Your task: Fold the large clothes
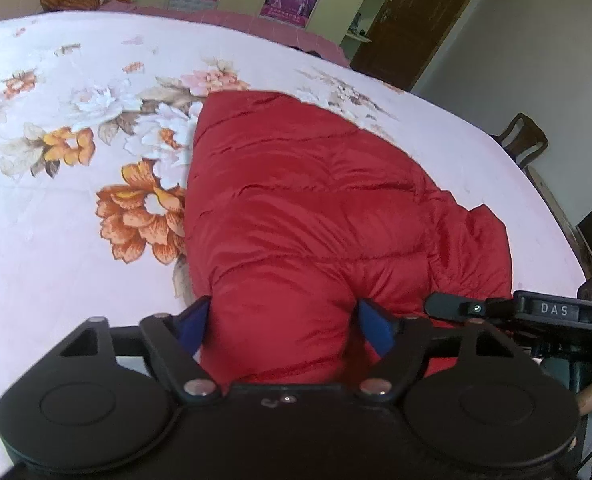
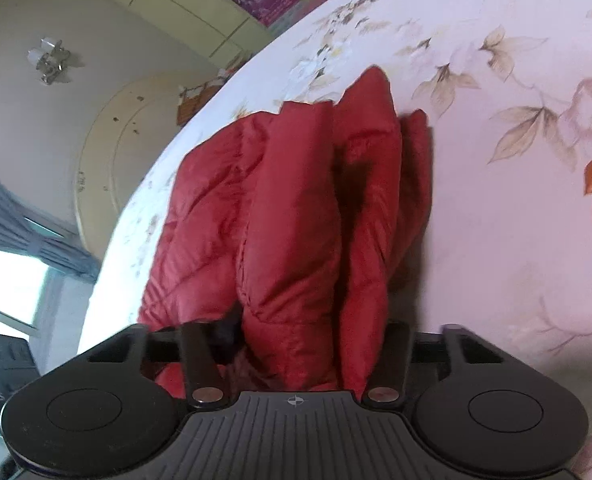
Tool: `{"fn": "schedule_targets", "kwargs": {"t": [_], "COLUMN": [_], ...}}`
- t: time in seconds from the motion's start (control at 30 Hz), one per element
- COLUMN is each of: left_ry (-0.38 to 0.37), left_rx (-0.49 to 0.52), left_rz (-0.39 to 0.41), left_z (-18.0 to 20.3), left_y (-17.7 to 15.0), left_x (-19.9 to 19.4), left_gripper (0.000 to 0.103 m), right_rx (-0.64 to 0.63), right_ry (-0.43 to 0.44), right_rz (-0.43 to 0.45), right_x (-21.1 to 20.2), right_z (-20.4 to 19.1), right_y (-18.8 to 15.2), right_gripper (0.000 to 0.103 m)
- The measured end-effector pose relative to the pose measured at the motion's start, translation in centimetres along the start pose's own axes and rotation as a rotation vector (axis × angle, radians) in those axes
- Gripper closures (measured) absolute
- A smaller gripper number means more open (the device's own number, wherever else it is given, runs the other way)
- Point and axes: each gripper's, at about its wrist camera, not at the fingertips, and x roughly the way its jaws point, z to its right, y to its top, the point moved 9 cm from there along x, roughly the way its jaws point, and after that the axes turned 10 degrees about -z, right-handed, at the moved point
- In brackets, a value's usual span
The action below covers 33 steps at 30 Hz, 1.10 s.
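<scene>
The red quilted jacket (image 1: 316,208) lies folded on my bed, on the floral bedsheet (image 1: 55,208); its near edge bulges up between my tools. My left hand-held gripper (image 1: 285,320) is clenched on a thick fold of the jacket; both blue pads (image 1: 376,326) press into the padding. My right hand-held gripper (image 2: 302,340) grasps a bunched stack of jacket (image 2: 291,220) folds; its fingertips are buried in fabric. Only the left view shows the right tool's side (image 1: 544,312), the brown door (image 1: 412,20) and a wooden chair (image 1: 524,140). Only the right view shows the ceiling light (image 2: 51,60) and the curtained window (image 2: 11,264).
</scene>
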Motion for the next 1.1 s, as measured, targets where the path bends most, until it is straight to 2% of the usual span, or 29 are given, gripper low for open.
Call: {"fn": "schedule_targets", "kwargs": {"t": [0.03,0.17,0.3,0.43,0.57,0.8,0.93,1.1], "left_ry": [0.008,0.027,0.053,0.073,0.096,0.122,0.149,0.186], "left_rx": [0.004,-0.005,-0.016,-0.028,-0.032,-0.005,0.004,0.007], "left_rz": [0.008,0.038,0.086,0.141,0.181,0.202,0.194,0.194], "left_z": [0.1,-0.2,-1.7,-5.1,-10.9,-23.5,-29.8,-35.2], "left_y": [0.1,1.1,2.7,4.7,6.8,11.8,14.7,16.9], "left_x": [-0.3,-2.0,-4.8,-8.2,-10.8,-13.7,-13.9,-13.6], "left_gripper": [0.033,0.041,0.041,0.041,0.041,0.041,0.041,0.041], "right_rx": [-0.016,-0.079,-0.117,-0.153,-0.164,-0.171,-0.154,-0.148], "right_ry": [0.001,0.025,0.06,0.095,0.125,0.13,0.129,0.129], "right_rz": [0.005,0.033,0.043,0.048,0.04,0.066,0.068,0.055], "right_x": [-0.3,-1.0,-0.3,2.3,7.6,19.1,25.9,32.7], "right_z": [-0.4,-3.2,-6.9,-11.4,-16.6,-25.7,-29.5,-32.4], "right_y": [0.0,0.4,1.4,2.3,3.4,4.9,6.1,7.2], "right_gripper": [0.065,0.07,0.07,0.07,0.07,0.07,0.07,0.07]}}
